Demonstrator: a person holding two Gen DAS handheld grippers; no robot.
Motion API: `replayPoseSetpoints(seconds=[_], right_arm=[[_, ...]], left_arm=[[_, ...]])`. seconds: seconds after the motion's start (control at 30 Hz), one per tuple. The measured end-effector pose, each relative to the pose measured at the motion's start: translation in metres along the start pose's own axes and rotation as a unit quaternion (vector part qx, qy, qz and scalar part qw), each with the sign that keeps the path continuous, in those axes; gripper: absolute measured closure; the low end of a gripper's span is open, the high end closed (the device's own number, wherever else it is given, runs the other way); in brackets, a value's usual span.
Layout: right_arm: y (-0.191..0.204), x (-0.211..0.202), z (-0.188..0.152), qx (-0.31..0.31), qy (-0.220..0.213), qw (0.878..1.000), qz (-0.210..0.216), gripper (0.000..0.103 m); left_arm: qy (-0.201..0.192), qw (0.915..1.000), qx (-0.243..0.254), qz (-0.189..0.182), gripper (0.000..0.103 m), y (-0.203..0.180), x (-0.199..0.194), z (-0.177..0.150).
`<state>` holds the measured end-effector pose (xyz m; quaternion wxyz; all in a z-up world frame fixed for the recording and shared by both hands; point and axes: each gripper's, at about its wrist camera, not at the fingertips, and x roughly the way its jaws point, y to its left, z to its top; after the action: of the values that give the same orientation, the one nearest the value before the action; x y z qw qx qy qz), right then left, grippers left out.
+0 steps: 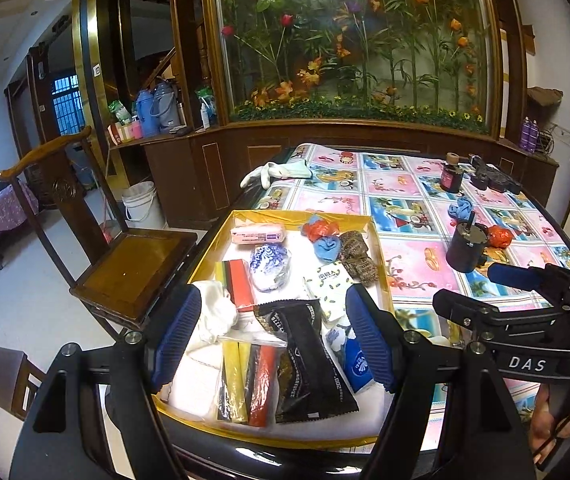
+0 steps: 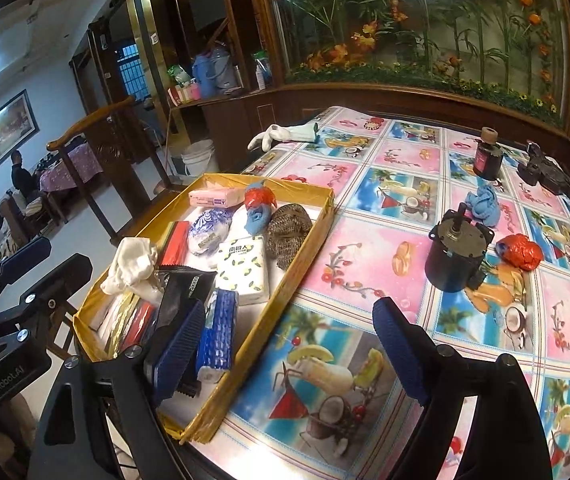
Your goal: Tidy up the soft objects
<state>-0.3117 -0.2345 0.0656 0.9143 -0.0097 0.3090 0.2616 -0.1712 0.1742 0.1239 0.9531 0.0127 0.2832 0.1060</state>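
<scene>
A yellow-rimmed tray [image 1: 377,240] [image 2: 305,236] at the table's left edge holds several soft things: tissue packs, a white cloth [image 2: 131,264], a black packet [image 1: 309,360], a scouring pad [image 2: 287,228]. My left gripper [image 1: 275,340] is open and empty over the tray's near end. My right gripper [image 2: 289,352] is open and empty, straddling the tray's right rim. On the tablecloth lie a blue cloth ball [image 2: 485,204] [image 1: 459,208], an orange-red ball [image 2: 521,252] [image 1: 499,236] and white gloves [image 2: 285,134] [image 1: 277,172].
A black motor [image 2: 455,256] [image 1: 467,246] stands between tray and loose balls. A dark bottle [image 2: 487,154] and a black device [image 2: 549,176] sit at the far right. A wooden chair [image 1: 125,268] stands left of the table.
</scene>
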Motion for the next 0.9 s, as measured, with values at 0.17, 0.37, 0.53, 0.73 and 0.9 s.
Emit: replayPoseSetpoints(seconds=[0.17, 0.37, 0.53, 0.73, 0.9], right_arm=[[-0.002, -0.004, -0.006, 0.005, 0.0, 1.0, -0.01, 0.015], [0.0, -0.012, -0.019, -0.009, -0.012, 1.0, -0.02, 0.014], [-0.004, -0.021, -0.025, -0.016, -0.021, 0.999, -0.019, 0.014], [-0.012, -0.03, -0.031, -0.01, -0.031, 0.999, -0.016, 0.012], [-0.011, -0.033, -0.038, -0.02, -0.031, 0.999, -0.02, 0.012]], left_arm=[[-0.018, 0.9998, -0.007, -0.001, 0.028, 0.001, -0.008, -0.001], [-0.073, 0.9963, -0.043, 0.018, 0.022, 0.006, -0.03, 0.001], [-0.199, 0.972, -0.11, 0.06, 0.008, 0.019, -0.078, -0.005], [-0.223, 0.966, -0.101, 0.083, 0.0, 0.006, -0.088, -0.004], [-0.15, 0.9839, -0.062, 0.075, 0.0, -0.01, -0.059, 0.0]])
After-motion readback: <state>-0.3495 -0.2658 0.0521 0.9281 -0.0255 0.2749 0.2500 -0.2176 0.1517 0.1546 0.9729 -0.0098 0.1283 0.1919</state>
